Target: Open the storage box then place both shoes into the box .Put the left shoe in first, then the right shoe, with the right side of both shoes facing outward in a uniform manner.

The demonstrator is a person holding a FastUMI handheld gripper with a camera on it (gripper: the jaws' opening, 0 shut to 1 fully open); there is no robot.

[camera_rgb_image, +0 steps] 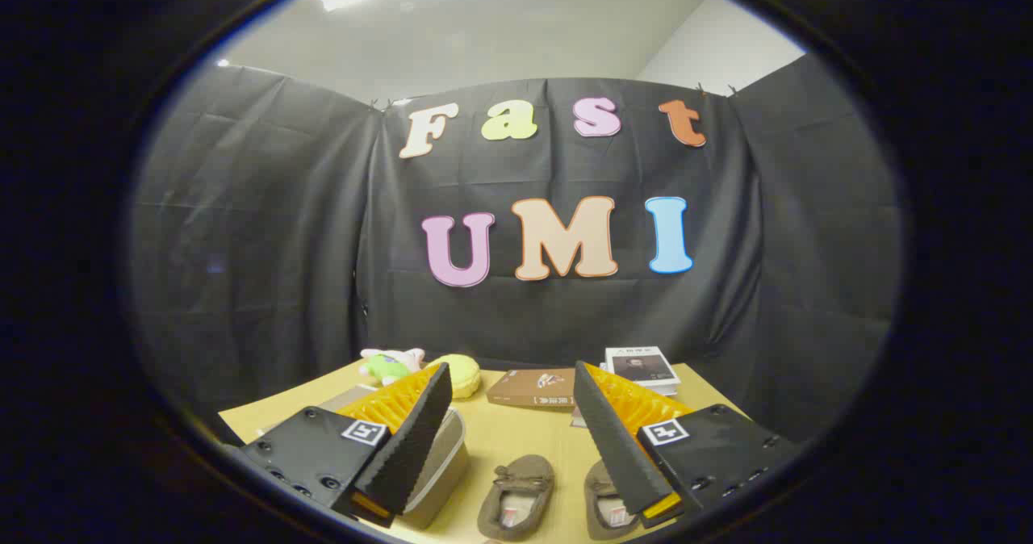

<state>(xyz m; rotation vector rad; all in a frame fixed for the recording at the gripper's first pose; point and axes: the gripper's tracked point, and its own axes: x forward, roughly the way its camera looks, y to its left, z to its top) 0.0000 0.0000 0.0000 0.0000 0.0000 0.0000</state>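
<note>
Your tongs stand open, fingers spread wide apart with nothing held between them. They hover above the bench, a light wood-toned surface in front of the booth's black cloth wall.

**Task items**

- The storage box sits on the bench directly under your left finger, which covers most of it. You see a pale side wall and a rim. Whether its lid is on or off cannot be told from this angle.
- One shoe lies in the gap between your fingers, just beside the box, apart from it. It is a brown slipper-type shoe, sole down, opening facing up, with a light insole visible.
- The second shoe lies just beside the first, sole down. Your right finger crosses over it and hides part of it. Which shoe is left and which is right cannot be told here.
- Both shoes rest on the bench, outside the box.

**Other items, beyond your fingers**

- A brown book lies flat near the back of the bench, between the finger tips.
- A stack of white books lies next to it, near the wall.
- A yellow round plush item and a green-and-white plush toy sit at the back, behind the left finger.
</note>
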